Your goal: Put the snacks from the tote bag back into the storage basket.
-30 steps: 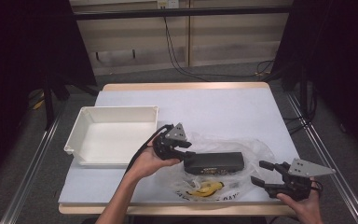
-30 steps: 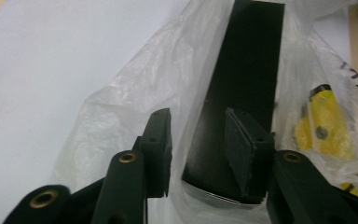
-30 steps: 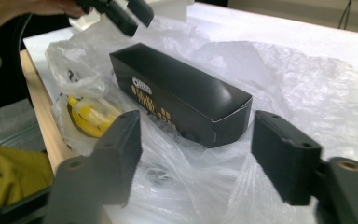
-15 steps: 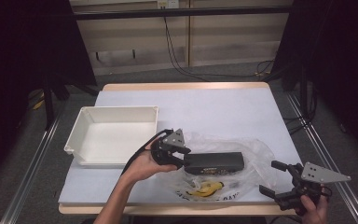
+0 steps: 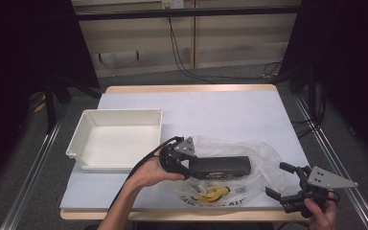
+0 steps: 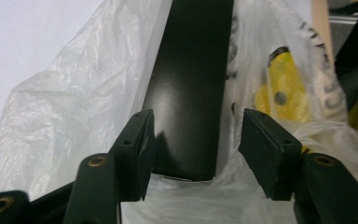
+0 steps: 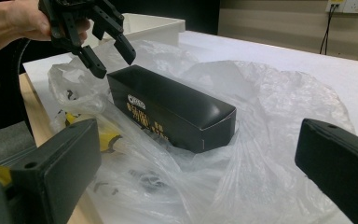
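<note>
Near the bench's [image 5: 230,110] front edge, black box [image 5: 220,165] lying atop clear plastic bag [image 5: 263,163]; left gripper [image 6: 193,140] fingers just opening, straddling its end without pressing; right gripper [image 5: 287,184] fingers wide apart, empty, clear of bag.

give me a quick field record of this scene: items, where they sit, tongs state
black box: lying flat on the clear plastic bag, near the table's front edge
left tongs: jaws just been opening, astride the box's near end, pads off it
right tongs: wide open, nothing between them, at the bag's right end
white tray: left of the bag
bag print: yellow banana picture
table: white top
</note>
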Tool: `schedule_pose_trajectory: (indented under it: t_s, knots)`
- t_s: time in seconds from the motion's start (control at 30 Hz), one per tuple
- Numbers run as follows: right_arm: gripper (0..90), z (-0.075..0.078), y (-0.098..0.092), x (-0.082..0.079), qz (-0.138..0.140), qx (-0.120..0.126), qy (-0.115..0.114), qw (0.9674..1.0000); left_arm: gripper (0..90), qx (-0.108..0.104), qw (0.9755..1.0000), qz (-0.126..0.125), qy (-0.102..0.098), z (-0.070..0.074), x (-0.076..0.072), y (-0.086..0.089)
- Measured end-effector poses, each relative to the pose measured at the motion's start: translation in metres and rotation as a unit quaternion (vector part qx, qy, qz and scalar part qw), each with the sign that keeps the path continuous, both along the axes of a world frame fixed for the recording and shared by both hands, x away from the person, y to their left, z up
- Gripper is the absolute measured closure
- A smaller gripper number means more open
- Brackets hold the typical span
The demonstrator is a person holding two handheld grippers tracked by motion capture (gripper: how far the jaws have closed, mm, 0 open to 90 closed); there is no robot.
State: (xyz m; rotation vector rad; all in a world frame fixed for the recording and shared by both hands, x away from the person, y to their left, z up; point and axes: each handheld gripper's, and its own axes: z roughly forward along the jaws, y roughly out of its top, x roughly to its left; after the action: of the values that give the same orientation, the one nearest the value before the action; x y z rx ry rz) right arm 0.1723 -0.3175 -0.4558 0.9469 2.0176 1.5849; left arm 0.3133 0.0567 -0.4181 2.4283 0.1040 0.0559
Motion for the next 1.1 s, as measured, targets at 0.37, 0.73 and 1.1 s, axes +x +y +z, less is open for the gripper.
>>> schedule_pose_trajectory:
  t_s: [0.37, 0.73, 1.1]
  knots:
    - [0.0, -0.001, 0.005, 0.002, 0.013, -0.009, -0.001, 0.9999, 33.0, -0.005, 1.0, 0.001, 0.002, -0.009, 0.008, -0.004]
    - [0.0, -0.002, 0.005, 0.003, 0.015, -0.011, 0.002, 0.9998, 39.1, 0.024, 0.9996, -0.011, 0.002, -0.02, 0.008, -0.011]
    - [0.1, -0.002, 0.008, 0.004, 0.022, -0.019, 0.002, 0.9996, 38.8, 0.05, 0.9985, -0.022, 0.011, -0.028, 0.011, -0.017]
